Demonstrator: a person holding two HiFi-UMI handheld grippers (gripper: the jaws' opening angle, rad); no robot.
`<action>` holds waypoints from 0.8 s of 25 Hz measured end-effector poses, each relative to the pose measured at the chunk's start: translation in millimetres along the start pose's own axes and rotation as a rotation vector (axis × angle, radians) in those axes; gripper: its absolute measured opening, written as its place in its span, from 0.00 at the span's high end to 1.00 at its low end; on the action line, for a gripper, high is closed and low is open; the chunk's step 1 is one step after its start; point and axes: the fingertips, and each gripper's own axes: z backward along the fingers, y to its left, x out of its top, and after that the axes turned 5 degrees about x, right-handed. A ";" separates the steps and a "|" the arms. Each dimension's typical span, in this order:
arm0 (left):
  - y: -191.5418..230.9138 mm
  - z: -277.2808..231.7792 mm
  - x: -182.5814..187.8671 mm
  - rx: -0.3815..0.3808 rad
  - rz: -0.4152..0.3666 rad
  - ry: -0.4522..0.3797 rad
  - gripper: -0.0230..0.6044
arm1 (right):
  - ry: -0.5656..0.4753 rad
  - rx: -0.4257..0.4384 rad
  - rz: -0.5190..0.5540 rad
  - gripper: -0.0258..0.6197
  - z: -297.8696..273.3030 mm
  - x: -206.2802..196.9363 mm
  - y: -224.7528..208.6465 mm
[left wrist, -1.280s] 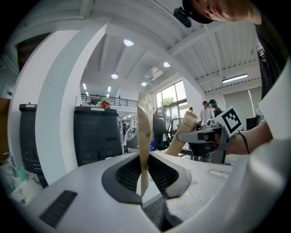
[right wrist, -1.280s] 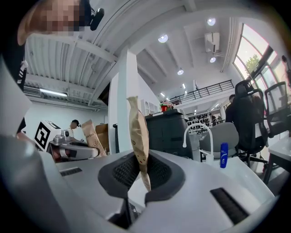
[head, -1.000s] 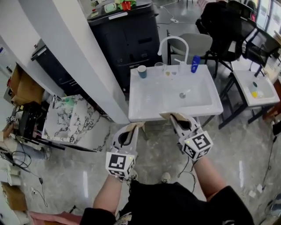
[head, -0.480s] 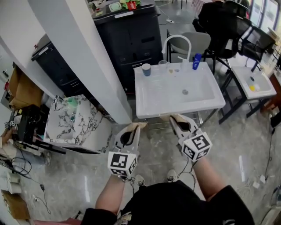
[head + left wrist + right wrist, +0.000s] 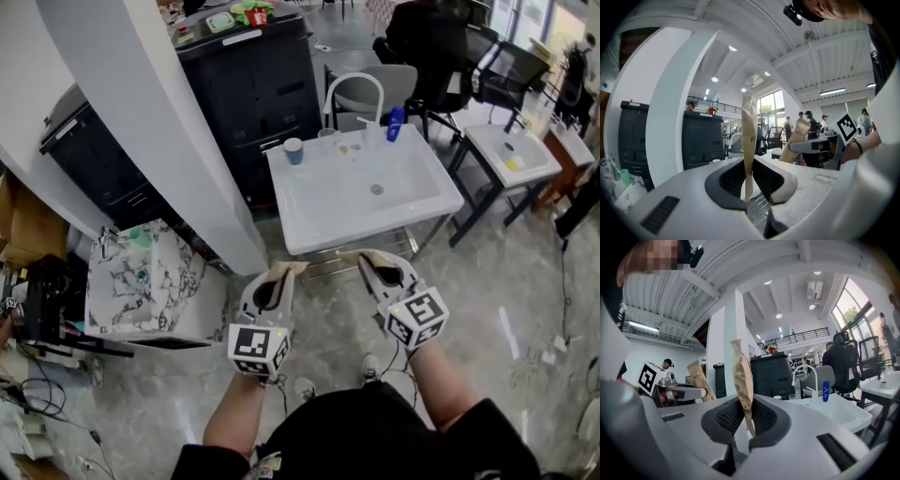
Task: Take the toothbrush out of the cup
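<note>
Colleague: Surroundings first, big to small. What's in front of you?

Me: White pillar (image 5: 141, 122) on my left, with a black cabinet (image 5: 253, 84) behind it. The white sink (image 5: 427, 202) is straight ahead, with an arched faucet (image 5: 354, 86) at its back.

Colleague: What's different from a second ago?

Me: The sink has swung a little left and turned in my head view as I stepped. I can't say it has come any nearer. My left gripper (image 5: 287, 269) and right gripper (image 5: 362, 255) sit just short of its front rim, much as they did.

Colleague: And the claws?

Me: Both are pressed together, brown-wrapped fingers flat against each other, with nothing between them. That is unchanged.

Colleague: Where's the toothbrush?

Me: It should be somewhere on the sink's back ledge. A blue cup (image 5: 293, 150), a clear cup (image 5: 326, 140) and a blue bottle (image 5: 397, 123) stand there. A pale shape (image 5: 367, 127) beside the bottle may be the toothbrush, but it's too small to tell, or to say which cup holds it.

Colleague: So where does that leave the task?

Me: I judge I'm only approaching and nothing has been lifted out yet. One claw must open, then reach across the basin to the ledge.
</note>
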 end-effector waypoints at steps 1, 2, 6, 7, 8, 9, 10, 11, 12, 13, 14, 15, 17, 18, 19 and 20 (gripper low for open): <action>-0.1 0.4 -0.8 -0.005 0.003 0.000 0.89 | 0.005 -0.006 0.000 0.92 1.9 -0.9 1.2; -0.2 0.9 -1.3 -0.009 0.007 0.000 0.89 | 0.009 -0.010 0.000 0.92 3.5 -2.0 2.5; -2.4 4.0 -3.4 -0.017 0.022 0.001 0.89 | 0.021 -0.017 -0.002 0.92 9.0 -4.4 5.0; -3.7 4.7 -4.4 -0.018 0.026 0.004 0.89 | 0.022 -0.020 -0.003 0.92 10.5 -4.3 4.7; -5.3 5.2 -5.4 -0.019 0.028 0.006 0.89 | 0.021 -0.021 -0.003 0.92 11.8 -4.1 4.3; -7.0 5.5 -6.2 -0.021 0.028 0.007 0.89 | 0.020 -0.020 -0.004 0.92 12.8 -4.2 4.1; -8.3 5.8 -6.7 -0.022 0.027 0.008 0.89 | 0.020 -0.019 -0.004 0.92 13.5 -4.6 4.2; -9.4 6.2 -7.0 -0.022 0.026 0.009 0.89 | 0.020 -0.016 -0.006 0.92 14.1 -5.4 4.6; -10.3 6.7 -6.8 -0.021 0.026 0.009 0.89 | 0.021 -0.014 -0.007 0.92 14.8 -6.2 5.0; -11.3 7.2 -6.4 -0.020 0.025 0.009 0.89 | 0.022 -0.011 -0.008 0.92 15.7 -6.8 5.3; -12.5 7.5 -5.8 -0.018 0.023 0.008 0.89 | 0.022 -0.010 -0.008 0.92 16.8 -6.7 5.2; -14.0 7.6 -5.2 -0.017 0.021 0.007 0.89 | 0.021 -0.009 -0.008 0.92 18.0 -6.4 4.8; -17.6 7.6 -4.6 -0.016 0.017 0.006 0.89 | 0.018 -0.006 -0.008 0.92 20.7 -6.1 3.1; -19.2 7.4 -4.3 -0.015 0.016 0.006 0.89 | 0.017 -0.005 -0.009 0.92 21.8 -5.9 2.0; -20.5 7.1 -3.8 -0.014 0.015 0.005 0.89 | 0.016 -0.004 -0.010 0.92 22.4 -5.5 0.9; -21.4 6.9 -3.3 -0.013 0.014 0.005 0.89 | 0.015 -0.002 -0.011 0.92 22.7 -5.1 0.1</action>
